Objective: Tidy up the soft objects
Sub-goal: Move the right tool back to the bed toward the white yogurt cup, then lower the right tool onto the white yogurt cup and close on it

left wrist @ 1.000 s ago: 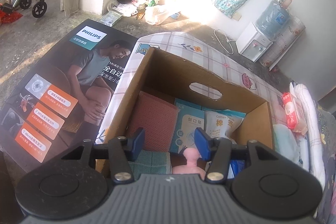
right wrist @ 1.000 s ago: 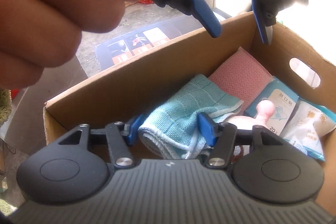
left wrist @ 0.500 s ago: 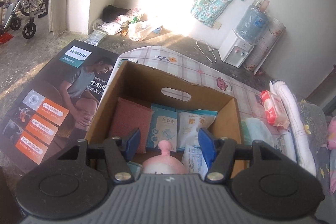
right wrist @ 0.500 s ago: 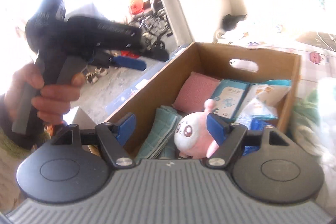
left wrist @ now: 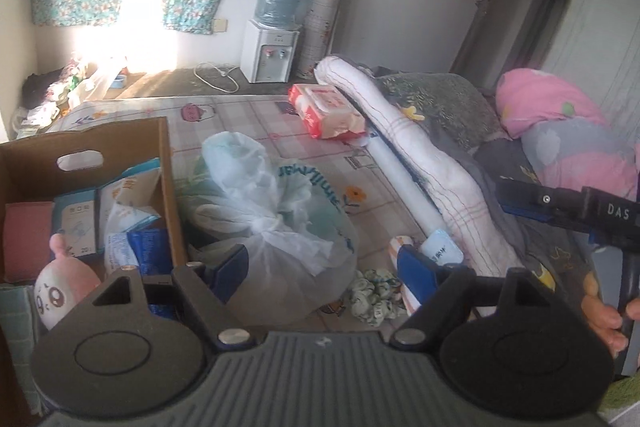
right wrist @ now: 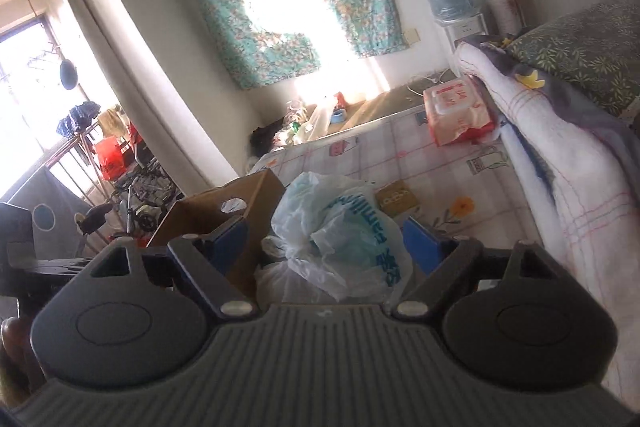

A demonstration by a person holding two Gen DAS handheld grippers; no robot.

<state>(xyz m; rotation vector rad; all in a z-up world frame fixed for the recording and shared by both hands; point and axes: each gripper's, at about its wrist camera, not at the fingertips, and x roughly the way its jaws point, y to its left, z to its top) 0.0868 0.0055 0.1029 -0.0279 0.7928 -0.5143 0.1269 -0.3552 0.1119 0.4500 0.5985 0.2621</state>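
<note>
Plush toy (left wrist: 60,291) half hidden behind left gripper (left wrist: 320,267); both grippers' jaws opening, empty; right gripper (right wrist: 326,241).

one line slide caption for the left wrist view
Open tongs above a tied plastic bag beside the cardboard box.

My left gripper (left wrist: 320,271) has a ribbed grey body, black arms, round discs, silver screws and blue pads (left wrist: 416,273). My right gripper (right wrist: 326,241) matches, marked "DAS".
</note>
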